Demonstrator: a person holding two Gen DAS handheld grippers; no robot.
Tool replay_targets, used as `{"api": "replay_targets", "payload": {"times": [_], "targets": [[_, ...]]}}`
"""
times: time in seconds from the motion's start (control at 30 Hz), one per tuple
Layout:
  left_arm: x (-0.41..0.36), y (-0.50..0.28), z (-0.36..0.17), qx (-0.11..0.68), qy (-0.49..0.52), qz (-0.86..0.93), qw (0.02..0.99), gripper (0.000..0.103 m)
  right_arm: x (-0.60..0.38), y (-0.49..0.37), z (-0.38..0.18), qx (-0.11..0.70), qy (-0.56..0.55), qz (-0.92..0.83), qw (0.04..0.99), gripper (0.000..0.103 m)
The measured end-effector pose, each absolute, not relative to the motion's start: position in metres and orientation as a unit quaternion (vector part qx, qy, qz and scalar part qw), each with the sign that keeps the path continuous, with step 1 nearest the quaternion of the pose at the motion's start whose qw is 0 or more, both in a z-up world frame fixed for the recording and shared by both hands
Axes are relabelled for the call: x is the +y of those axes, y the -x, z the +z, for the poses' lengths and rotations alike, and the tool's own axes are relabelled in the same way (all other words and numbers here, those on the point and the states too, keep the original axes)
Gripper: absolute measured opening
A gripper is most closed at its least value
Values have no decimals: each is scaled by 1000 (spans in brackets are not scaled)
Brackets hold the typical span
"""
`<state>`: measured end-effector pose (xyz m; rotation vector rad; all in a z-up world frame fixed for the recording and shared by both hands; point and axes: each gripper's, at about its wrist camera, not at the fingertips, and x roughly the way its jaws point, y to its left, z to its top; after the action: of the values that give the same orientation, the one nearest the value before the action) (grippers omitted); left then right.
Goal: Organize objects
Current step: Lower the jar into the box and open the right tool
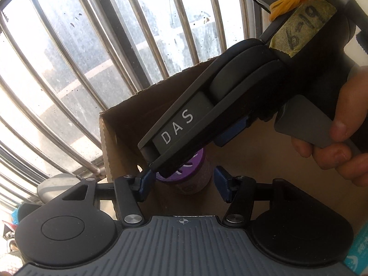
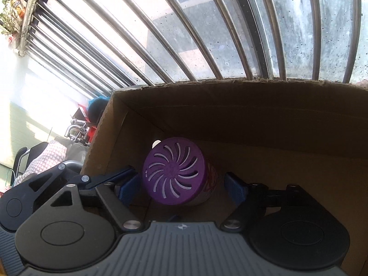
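An air freshener can with a purple vented cap (image 2: 173, 171) lies tilted inside a brown cardboard box (image 2: 241, 105), near its left wall. My right gripper (image 2: 182, 185) is open around the can, its blue fingers (image 2: 234, 189) on either side with gaps showing. In the left wrist view the same purple cap (image 1: 184, 172) sits between the blue fingers of my left gripper (image 1: 181, 184), which is open. The right gripper's body, marked DAS (image 1: 207, 115), crosses that view above the can and hides part of it.
Metal window bars (image 2: 184, 34) run behind the box's back wall. Outside the box's left wall (image 1: 108, 147) are chairs, a pink cloth (image 2: 46, 158) and clutter. A teal packet (image 1: 358, 250) is at the right edge.
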<state>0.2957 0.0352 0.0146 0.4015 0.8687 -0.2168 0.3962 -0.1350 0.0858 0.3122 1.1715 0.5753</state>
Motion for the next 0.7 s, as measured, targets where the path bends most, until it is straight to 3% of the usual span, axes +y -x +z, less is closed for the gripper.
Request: {"api": "replay_targets", "payload": {"times": [0.07,0.13,0.17,0.2,0.27,0.4,0.7], "targets": [[37,-293,14,420,-198,-108,879,52,-143,-396,86,540,-167,266,781,79],[38,-290,12,422,-211,-112,874,40,-153,-398,81,542,-198,259,775,67],[39,-289,12,423,-215,-112,873,32,-156,-399,77,546,-212,259,768,60],[39,-288,11,421,-221,-110,873,24,-158,-400,73,548,-226,261,762,47],[42,-287,11,424,-225,-112,870,17,-160,-402,62,554,-262,262,746,34],[45,-285,8,420,-249,-103,866,12,-155,-405,55,545,-280,264,744,34],[50,-278,4,413,-277,-108,861,13,-148,-399,47,517,-275,258,768,34]]}}
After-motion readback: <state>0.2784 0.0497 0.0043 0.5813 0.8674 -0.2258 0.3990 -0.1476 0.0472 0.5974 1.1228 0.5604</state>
